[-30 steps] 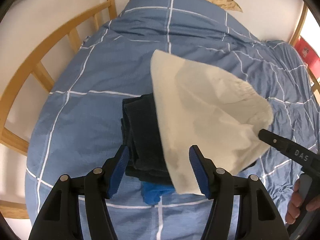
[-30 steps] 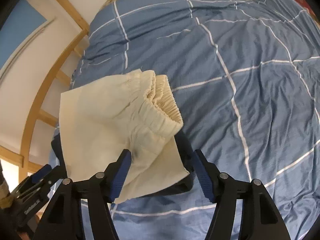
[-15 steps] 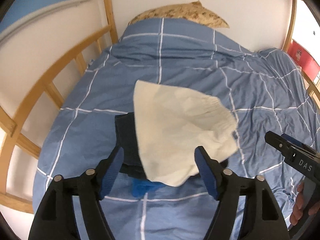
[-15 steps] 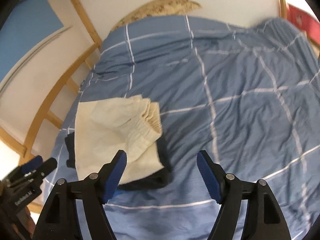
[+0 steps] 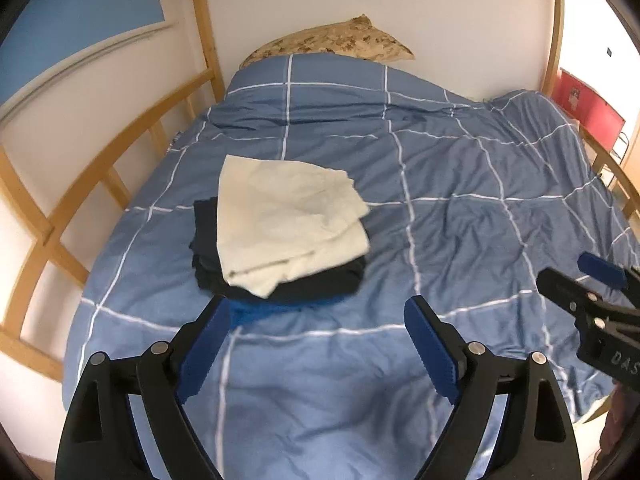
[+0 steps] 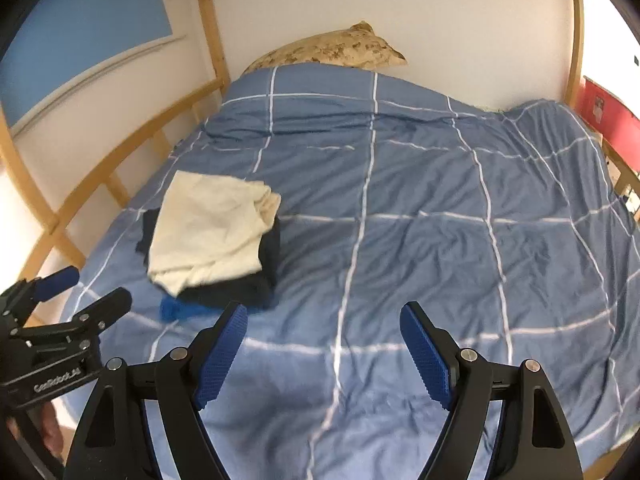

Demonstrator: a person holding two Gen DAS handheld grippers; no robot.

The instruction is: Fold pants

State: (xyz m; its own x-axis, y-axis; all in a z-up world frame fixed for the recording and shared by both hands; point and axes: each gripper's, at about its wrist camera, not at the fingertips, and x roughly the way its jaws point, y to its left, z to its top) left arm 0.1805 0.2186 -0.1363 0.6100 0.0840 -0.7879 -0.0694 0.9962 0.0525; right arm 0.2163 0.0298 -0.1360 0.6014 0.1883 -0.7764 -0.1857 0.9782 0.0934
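Cream pants (image 5: 288,216) folded in a wrinkled rectangle, on top of dark folded clothes (image 5: 280,280), left gripper (image 5: 316,344) and right gripper (image 6: 324,348) jaws apart, empty

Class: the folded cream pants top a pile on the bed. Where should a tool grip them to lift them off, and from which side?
Judging by pose, grip the cream pants at the loose near corner overhanging the dark clothes, approaching from the near side. That corner juts free there, letting one finger slip beneath.
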